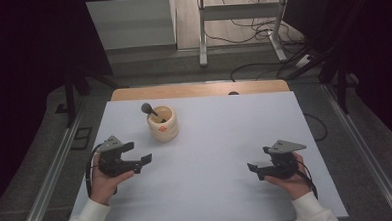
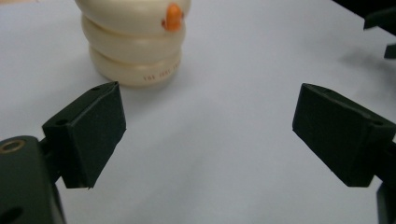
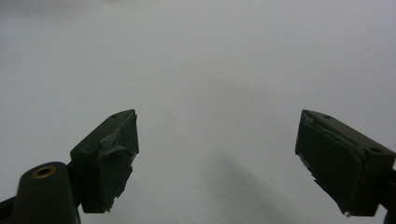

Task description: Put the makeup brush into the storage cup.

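Mortar (image 1: 163,124) sits at eleven o'clock on my worktop (image 1: 225,139), grey pestle (image 1: 149,109) inside, seen from the high view; left tongs (image 1: 138,158) gape, their view catching an orange spot (image 2: 173,17); right tongs (image 1: 255,169) gape over bare surface.

In the high view, two forearms in white sleeves come in from the bottom edge, each hand wrapped around a black tool. The left hand (image 1: 103,182) sits at lower left and holds the left tongs (image 1: 138,158), which point right and slightly up the frame, jaws parted with nothing between them. The right hand (image 1: 289,181) sits at lower right and holds the right tongs (image 1: 254,169), pointing left toward the frame's centre. In each gripper view both jaws rise from the bottom corners, spread wide and empty.
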`<state>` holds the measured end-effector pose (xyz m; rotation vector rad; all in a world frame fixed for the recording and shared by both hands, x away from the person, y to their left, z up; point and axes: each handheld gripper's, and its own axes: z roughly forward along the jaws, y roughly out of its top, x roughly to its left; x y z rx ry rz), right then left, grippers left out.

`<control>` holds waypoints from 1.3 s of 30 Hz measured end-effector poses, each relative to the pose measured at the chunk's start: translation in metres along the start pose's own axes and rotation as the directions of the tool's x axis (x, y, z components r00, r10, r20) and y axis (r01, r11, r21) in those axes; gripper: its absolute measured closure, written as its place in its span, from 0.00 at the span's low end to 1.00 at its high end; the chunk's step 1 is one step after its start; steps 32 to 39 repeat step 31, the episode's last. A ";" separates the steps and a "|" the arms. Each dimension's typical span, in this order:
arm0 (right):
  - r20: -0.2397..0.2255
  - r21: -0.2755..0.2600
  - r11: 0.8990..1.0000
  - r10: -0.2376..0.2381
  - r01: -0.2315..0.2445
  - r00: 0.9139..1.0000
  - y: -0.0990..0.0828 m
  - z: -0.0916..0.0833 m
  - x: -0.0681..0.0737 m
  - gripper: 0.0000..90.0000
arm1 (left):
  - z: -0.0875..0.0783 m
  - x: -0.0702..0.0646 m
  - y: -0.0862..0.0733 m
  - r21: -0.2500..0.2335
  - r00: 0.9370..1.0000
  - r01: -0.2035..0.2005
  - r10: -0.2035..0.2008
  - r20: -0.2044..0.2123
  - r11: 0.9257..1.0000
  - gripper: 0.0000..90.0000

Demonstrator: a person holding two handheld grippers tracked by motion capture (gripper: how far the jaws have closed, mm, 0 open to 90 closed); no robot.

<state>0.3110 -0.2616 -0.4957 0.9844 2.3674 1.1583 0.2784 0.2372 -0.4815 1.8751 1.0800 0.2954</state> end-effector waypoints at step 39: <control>0.000 0.002 1.000 -0.010 0.010 1.000 -0.002 0.000 -0.003 0.15 | 0.004 -0.006 -0.035 0.090 1.000 -0.023 0.023 0.005 0.996 0.14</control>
